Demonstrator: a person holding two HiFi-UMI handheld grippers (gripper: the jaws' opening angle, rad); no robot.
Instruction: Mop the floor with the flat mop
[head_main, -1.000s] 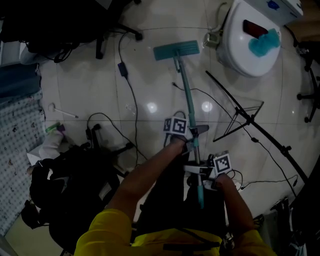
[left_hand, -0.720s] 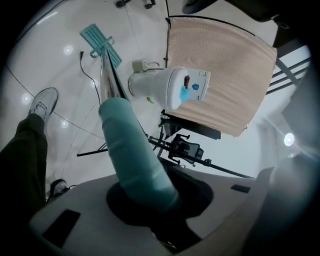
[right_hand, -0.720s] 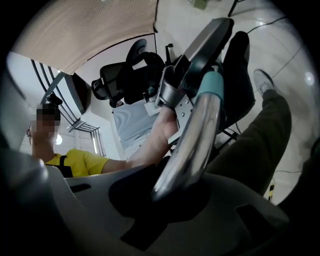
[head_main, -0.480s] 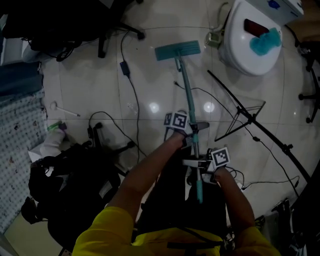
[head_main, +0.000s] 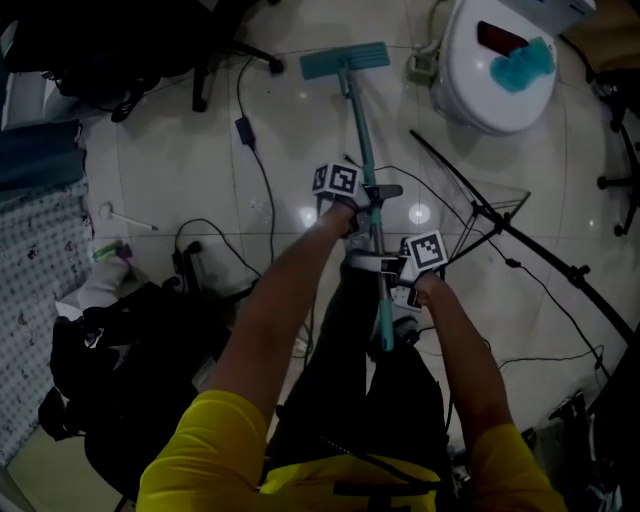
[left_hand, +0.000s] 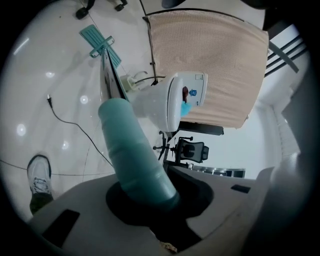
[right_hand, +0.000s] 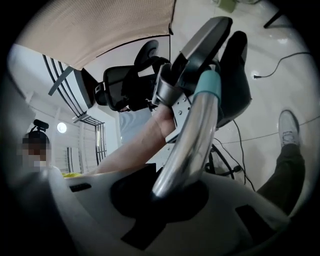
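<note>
Head view: one flat mop, with a teal rectangular pad head (head_main: 345, 61) on a long pole of teal and bare metal (head_main: 362, 130), its head lying flat on the white glossy tiled floor (head_main: 180, 150) toward the far edge of the visible floor, the pole slanting back to the person. Left gripper (head_main: 368, 205): clamped on the pole lower down; the left gripper view shows the teal sleeve seated between closed jaws, judged the guiding hold that steers the head. Right gripper (head_main: 388, 268): closed on the bare metal section nearer the pole's upper end, judged the pushing hold; two spaced grips give leverage and keep the pad flat. Task judged under way, mid-stroke. Also on the floor: a white rounded tub holding something teal and fluffy (head_main: 490, 70) at the far right corner, just right of the mop head; thin black cables (head_main: 262, 190) trailing left of the pole; a black folding stand (head_main: 500, 235) lying right of the grippers. The cables may snag the pad.
</note>
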